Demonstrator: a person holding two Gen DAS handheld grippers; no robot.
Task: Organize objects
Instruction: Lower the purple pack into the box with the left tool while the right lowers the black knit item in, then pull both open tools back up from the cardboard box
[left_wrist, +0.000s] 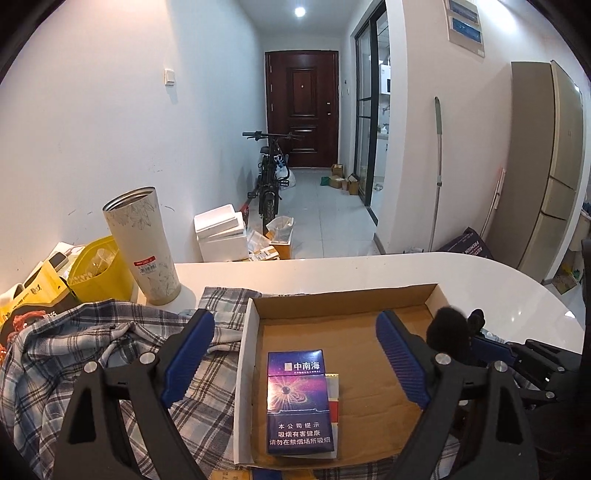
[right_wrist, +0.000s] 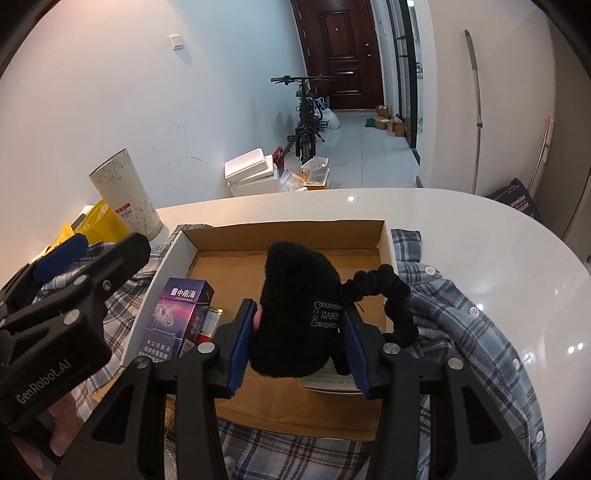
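A shallow cardboard box (left_wrist: 343, 295) lies on a plaid shirt (left_wrist: 92, 350) on the white table. Inside it, at the near left, a purple cigarette pack (left_wrist: 299, 402) rests on a red, white and yellow item (left_wrist: 334, 406). My left gripper (left_wrist: 293, 321) hangs open above the box, with nothing between its blue pads. In the right wrist view, my right gripper (right_wrist: 299, 310) is shut on a black plush hair piece (right_wrist: 299, 314) over the box (right_wrist: 288, 229); its scrunchie loop (right_wrist: 395, 295) trails to the right. The pack (right_wrist: 173, 317) stands left of it.
A tall pale cylinder (left_wrist: 142, 243) and a yellow bag (left_wrist: 99, 269) stand at the table's back left. The rounded table edge (left_wrist: 480, 273) curves away on the right. A white paper (right_wrist: 325, 380) lies in the box under the right gripper.
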